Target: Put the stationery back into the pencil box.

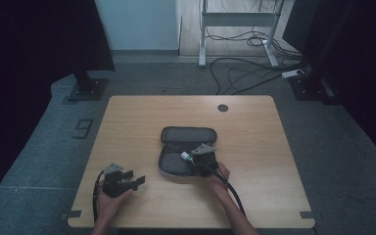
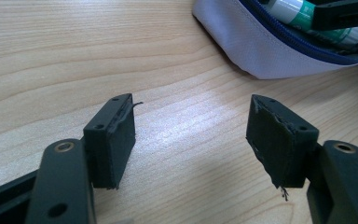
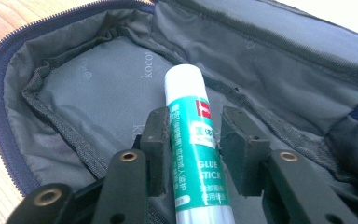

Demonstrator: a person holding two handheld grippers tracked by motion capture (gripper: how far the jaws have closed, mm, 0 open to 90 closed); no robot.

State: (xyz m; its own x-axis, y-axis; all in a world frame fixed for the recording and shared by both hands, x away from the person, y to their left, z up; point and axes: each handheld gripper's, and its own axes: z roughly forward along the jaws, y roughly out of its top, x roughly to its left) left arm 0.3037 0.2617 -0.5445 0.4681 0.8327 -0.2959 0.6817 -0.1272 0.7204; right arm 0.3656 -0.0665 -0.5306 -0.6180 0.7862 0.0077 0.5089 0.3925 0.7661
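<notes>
Right claw point(image 3: 193, 140) clamped on glue stick point(image 3: 193, 154) inside open pouch point(image 3: 74, 102), left claw point(image 2: 191, 140) spread wide, empty, above table point(image 2: 74, 56)

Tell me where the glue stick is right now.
The glue stick is clamped between the fingers of the right gripper, held over the lower half of the open pencil case near the table's middle.

The glue stick point(image 3: 196, 158) is showing "GLUE STICK" on its green label; the pouch lining point(image 3: 98, 93) is reading "koco".

overhead facing forward, claw cameras close
</notes>
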